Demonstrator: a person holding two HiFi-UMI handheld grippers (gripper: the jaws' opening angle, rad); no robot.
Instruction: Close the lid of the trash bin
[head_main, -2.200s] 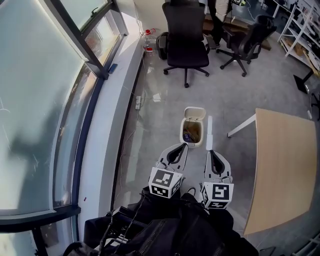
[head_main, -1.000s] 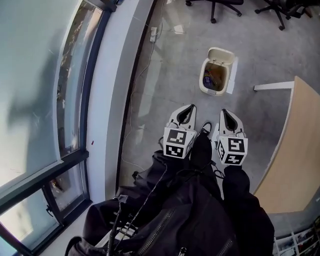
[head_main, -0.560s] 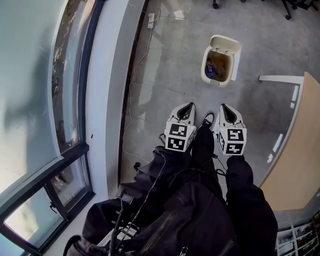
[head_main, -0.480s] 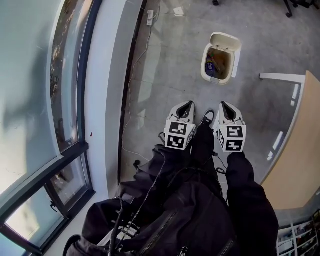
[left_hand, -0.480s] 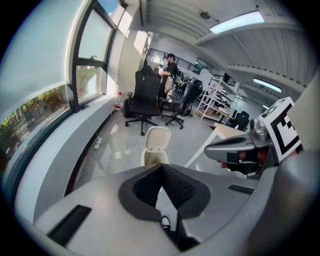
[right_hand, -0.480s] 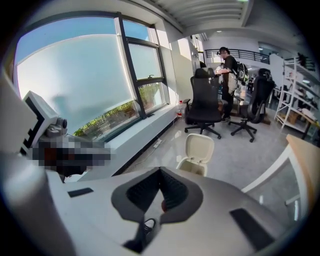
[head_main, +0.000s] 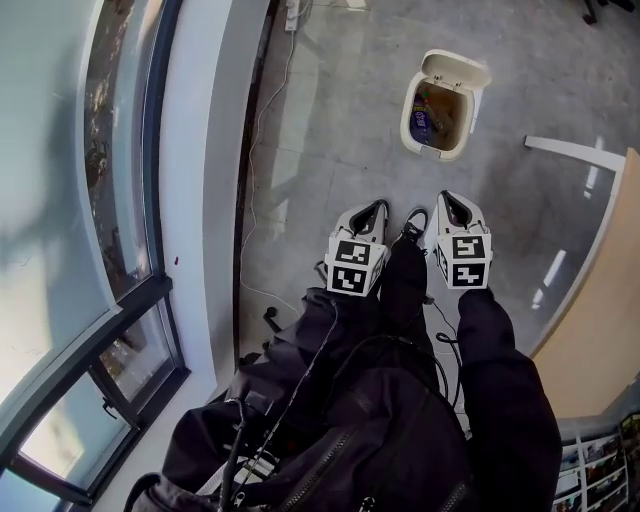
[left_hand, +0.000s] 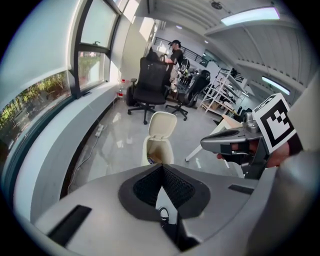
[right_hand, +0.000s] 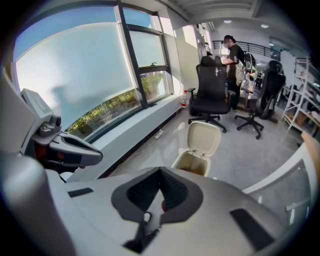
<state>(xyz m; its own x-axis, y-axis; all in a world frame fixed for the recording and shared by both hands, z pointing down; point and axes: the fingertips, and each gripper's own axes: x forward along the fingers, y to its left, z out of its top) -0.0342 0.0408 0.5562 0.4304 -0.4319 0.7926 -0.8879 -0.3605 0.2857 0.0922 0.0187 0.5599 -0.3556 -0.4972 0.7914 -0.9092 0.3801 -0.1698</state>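
A small cream trash bin (head_main: 437, 118) stands on the grey floor with its lid (head_main: 457, 68) tipped up and open; rubbish shows inside. Both gripper views face it a little way ahead, with the bin (left_hand: 158, 151) and raised lid (left_hand: 163, 125) in the left one, and the bin (right_hand: 193, 163) and lid (right_hand: 203, 137) in the right one. My left gripper (head_main: 377, 206) and right gripper (head_main: 446, 197) hang side by side near my legs, well short of the bin. Both are shut and hold nothing, the tips meeting in each gripper view (left_hand: 161, 167) (right_hand: 160, 172).
A window wall with a low sill (head_main: 215, 150) runs along the left, with a cable (head_main: 262, 160) on the floor beside it. A wooden table (head_main: 600, 290) with a white leg stands right of the bin. Office chairs (right_hand: 210, 95), shelves and a person are farther back.
Both grippers have sunk lower and tilted further down. The head view has turned more steeply down, so the bin sits higher in the frame. The lid stays open.
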